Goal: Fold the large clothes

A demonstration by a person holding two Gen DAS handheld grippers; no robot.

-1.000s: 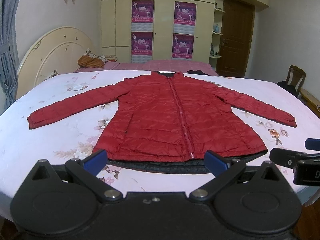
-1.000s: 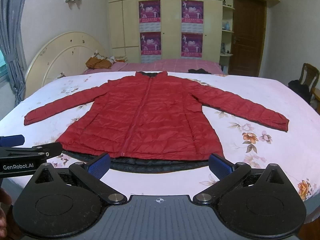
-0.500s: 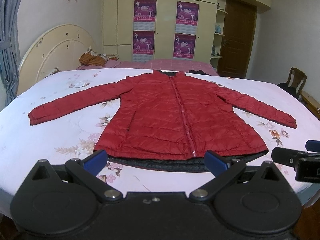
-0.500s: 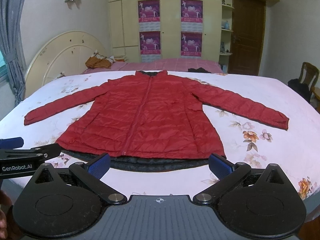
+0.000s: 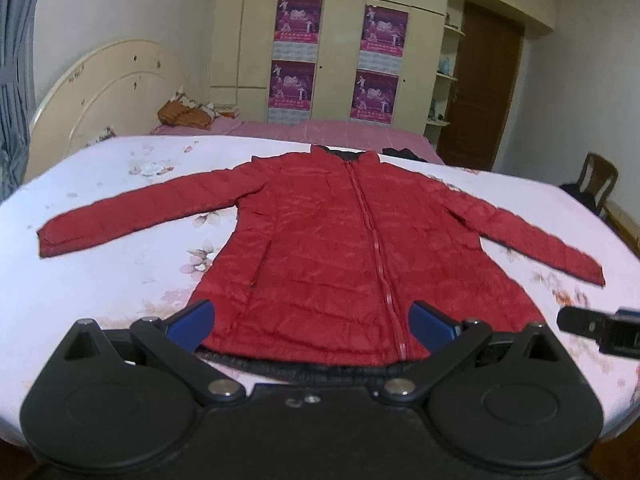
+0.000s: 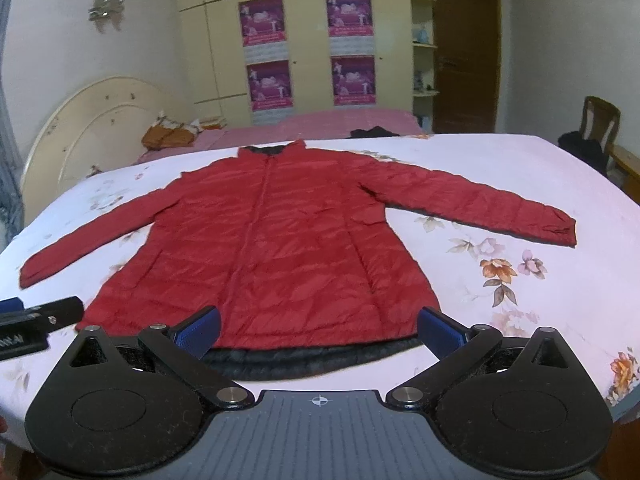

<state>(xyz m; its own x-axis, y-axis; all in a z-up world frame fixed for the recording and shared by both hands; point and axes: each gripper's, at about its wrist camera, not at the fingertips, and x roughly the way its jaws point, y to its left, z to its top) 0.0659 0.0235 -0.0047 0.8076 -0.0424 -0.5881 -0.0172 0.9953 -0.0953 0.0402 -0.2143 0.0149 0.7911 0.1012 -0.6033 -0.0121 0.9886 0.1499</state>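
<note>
The left gripper (image 5: 310, 322) and right gripper (image 6: 320, 330) are hovering side by side at the hem, both with fingers spread wide and gripping nothing; the red jacket (image 6: 272, 248) is lying flat, zipped, sleeves outstretched, on the floral bedsheet (image 6: 520, 280).

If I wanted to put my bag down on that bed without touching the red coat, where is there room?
The floral sheet is bare right of the red jacket, between its right sleeve and the bed's near edge. Another bare patch lies below the left sleeve. The middle is covered by the jacket, and both hand-held grippers hover open at its hem.
</note>
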